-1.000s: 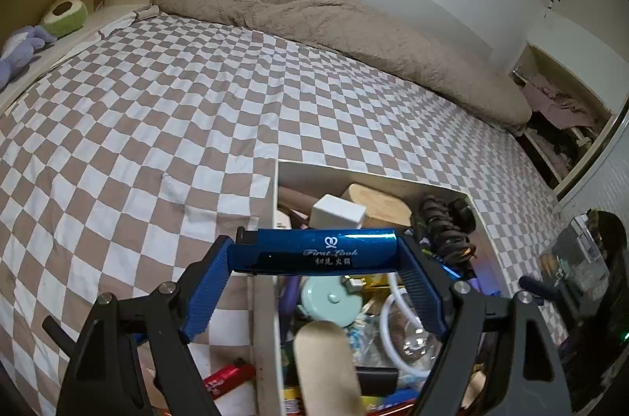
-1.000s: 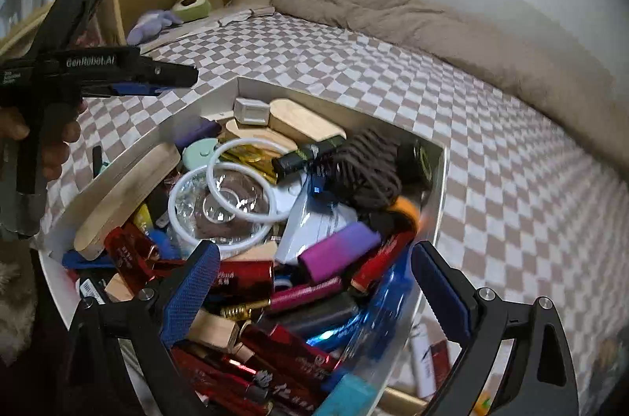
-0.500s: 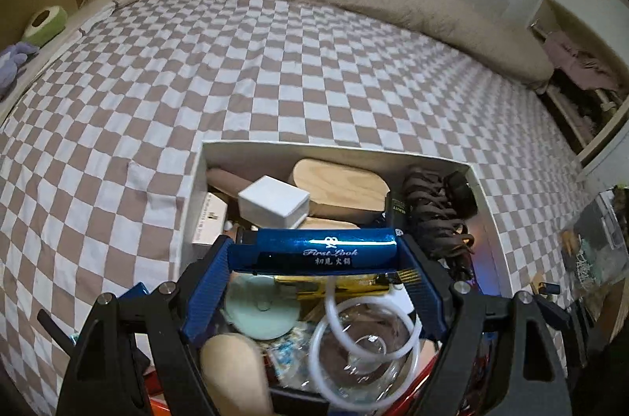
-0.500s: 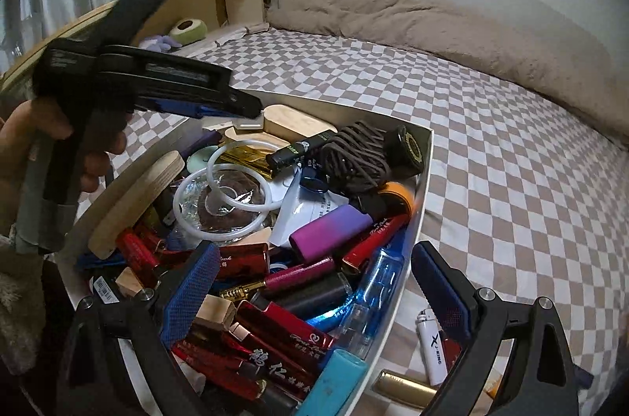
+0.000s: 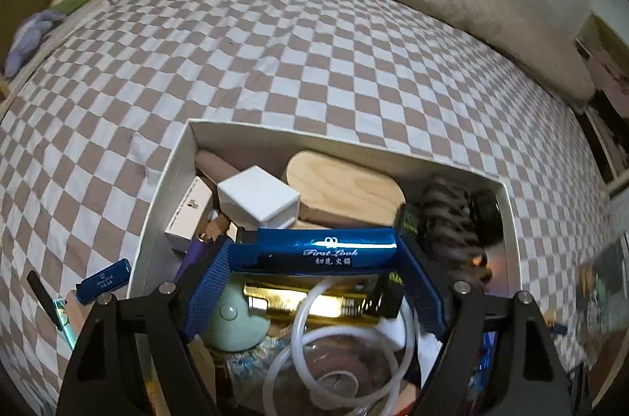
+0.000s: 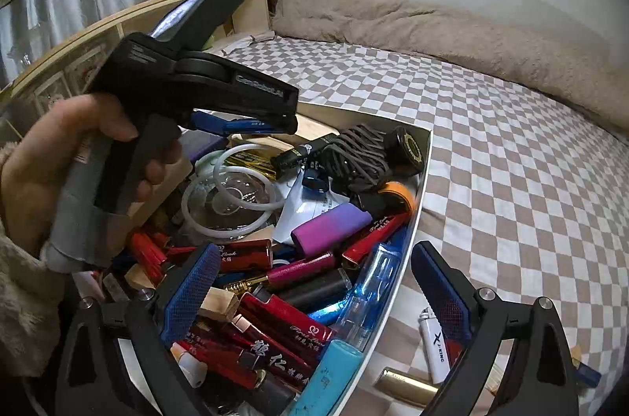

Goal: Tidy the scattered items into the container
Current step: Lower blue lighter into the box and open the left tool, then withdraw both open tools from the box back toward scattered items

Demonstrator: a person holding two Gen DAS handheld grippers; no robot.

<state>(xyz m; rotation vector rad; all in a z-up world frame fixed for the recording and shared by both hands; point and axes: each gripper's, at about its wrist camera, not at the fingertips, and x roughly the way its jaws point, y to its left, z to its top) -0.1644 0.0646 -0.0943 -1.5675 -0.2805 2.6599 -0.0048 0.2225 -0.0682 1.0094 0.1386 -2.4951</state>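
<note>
One blue lighter (image 5: 314, 251) reads "First Look".

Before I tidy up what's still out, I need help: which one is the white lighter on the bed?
Find the white container on the checkered bedspread. Just outside its near rim, by the right claw, lies the white lighter, printed "X-KING", unlike the gold one beside it.

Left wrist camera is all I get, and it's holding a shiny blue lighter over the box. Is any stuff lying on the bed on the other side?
Observer: Yes, a white lighter lies on the bedspread just outside the box.
Operator: Anything next to it?
Observer: A gold lighter, close beside it.
Operator: Is the other hand-held gripper busy?
Observer: No, the right hand-held gripper is open and empty.
</note>
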